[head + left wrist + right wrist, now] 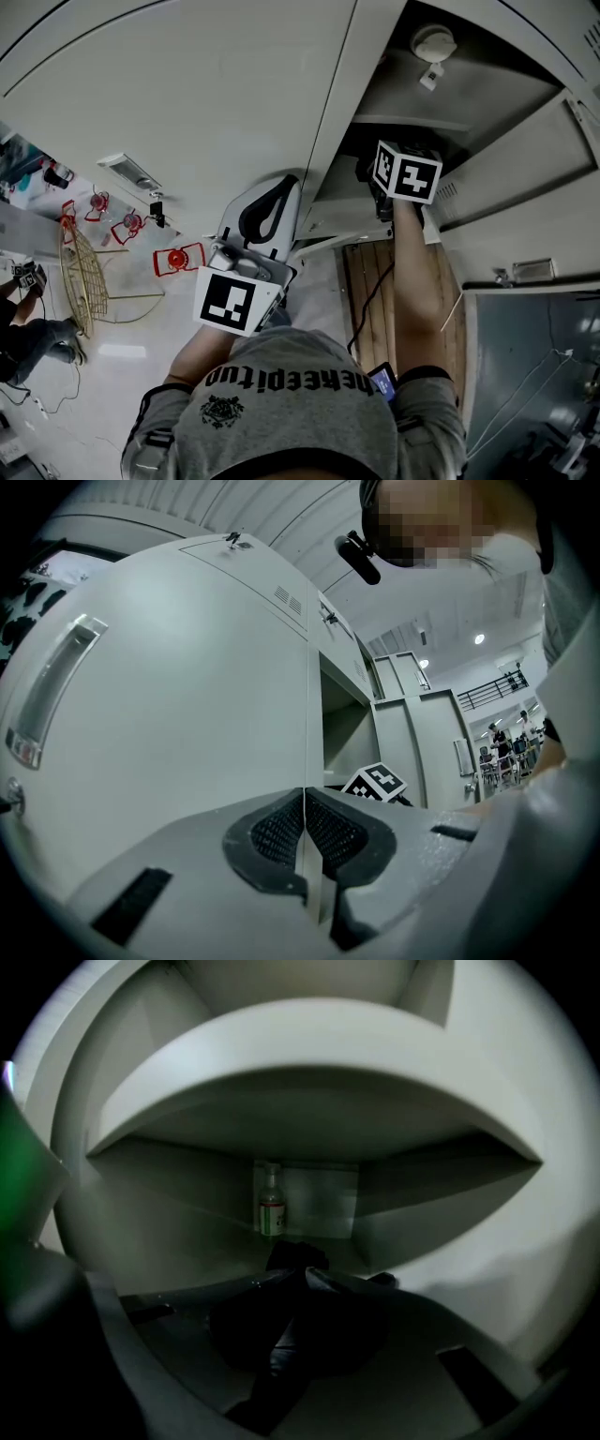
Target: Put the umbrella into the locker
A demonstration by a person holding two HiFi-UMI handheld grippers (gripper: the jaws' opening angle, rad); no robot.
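Lying on the locker (169,1199) shelf just past the tips of the closed right tongs (305,1272) (too dim to see any fold pinched), the umbrella (295,1254) is looking stowed, leaving only withdrawal, while the left tongs (305,803) are idling shut and empty outside.

The dark folded umbrella (298,1255) is lying in the open grey metal locker (169,1213), just ahead of the right gripper (302,1277). A small slim bottle (271,1206) is standing behind it at the back wall
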